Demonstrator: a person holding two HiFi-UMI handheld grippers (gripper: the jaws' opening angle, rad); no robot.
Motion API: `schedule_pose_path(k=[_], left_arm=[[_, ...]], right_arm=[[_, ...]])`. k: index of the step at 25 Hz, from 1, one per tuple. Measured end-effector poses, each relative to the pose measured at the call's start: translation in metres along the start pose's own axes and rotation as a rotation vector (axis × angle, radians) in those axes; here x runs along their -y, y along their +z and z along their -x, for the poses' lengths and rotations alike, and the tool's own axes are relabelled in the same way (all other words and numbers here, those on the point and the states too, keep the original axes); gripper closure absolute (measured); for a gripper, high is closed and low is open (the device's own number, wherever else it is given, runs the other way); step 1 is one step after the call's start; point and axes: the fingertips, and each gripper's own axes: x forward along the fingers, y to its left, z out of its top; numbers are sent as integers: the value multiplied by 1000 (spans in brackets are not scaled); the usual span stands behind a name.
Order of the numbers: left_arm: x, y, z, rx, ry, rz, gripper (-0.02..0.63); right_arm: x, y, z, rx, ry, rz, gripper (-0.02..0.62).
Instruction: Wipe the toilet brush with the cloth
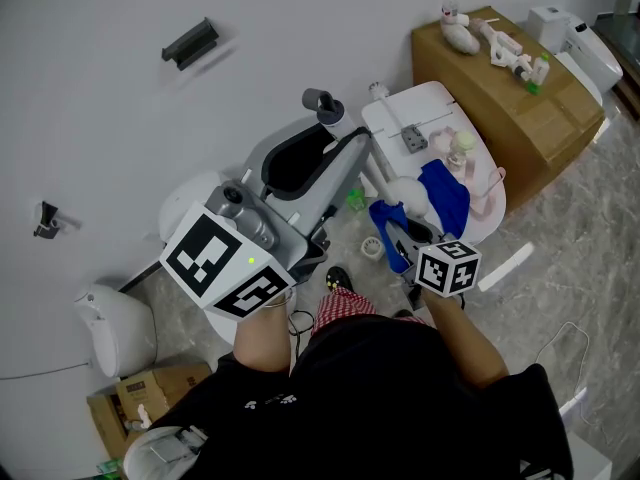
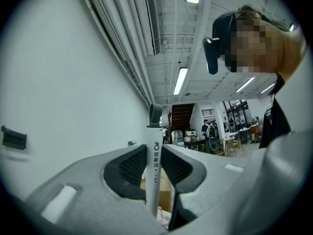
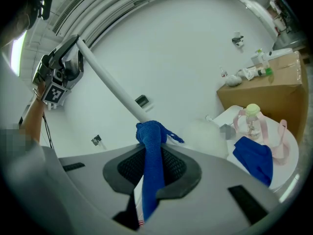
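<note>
At left, the left gripper (image 2: 155, 170) has its 2 jaws closed partway onto the toilet brush handle (image 2: 152, 153), just below the grey end cap (image 2: 155, 115). This seems meant to brace the brush in the air with its shaft exposed for wiping. The handle slants down to the right, where the right gripper (image 3: 152, 168) pinches a blue cloth (image 3: 149, 141) between its jaws; the cloth's bunched end meets the shaft just short of the white brush head (image 3: 205, 133), probably ready to stroke along it. Farther right, a 2nd blue cloth (image 3: 254, 158) lies unused on the white table (image 3: 230, 115).
</note>
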Motion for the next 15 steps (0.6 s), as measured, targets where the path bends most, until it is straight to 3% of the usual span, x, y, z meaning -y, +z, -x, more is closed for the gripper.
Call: schedule_pose_path(k=[15], left_arm=[[2, 3, 1, 2, 5, -6, 506]], right_arm=[[9, -12, -5, -37, -12, -45, 531]])
